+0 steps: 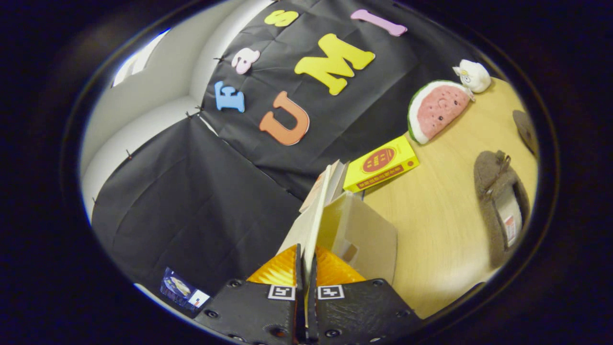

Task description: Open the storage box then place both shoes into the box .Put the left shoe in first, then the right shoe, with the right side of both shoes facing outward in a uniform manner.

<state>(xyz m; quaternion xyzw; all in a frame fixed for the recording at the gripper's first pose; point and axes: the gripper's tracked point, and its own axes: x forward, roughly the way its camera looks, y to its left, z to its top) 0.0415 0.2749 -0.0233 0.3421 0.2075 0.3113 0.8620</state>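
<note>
Hand-held gripper [305, 268]: fingers pinched together on the thin edge of the storage box lid [313, 218], lifted edge-on. Storage box [364, 235]: just ahead, being opened, judged unfinished. Shoes: one [500, 203] on the surface [445, 191], a second [526, 129] beyond it; neither boxed. Both placements remain.

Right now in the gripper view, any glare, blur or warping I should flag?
Gripper view: strong fisheye bend and tilt, table slanting; white wall overexposed; soft sheen on the wood; storage box lid, clamped edge-on in the tool, slightly soft up close; shoe, yellow box and watermelon plush reasonably sharp.
</note>
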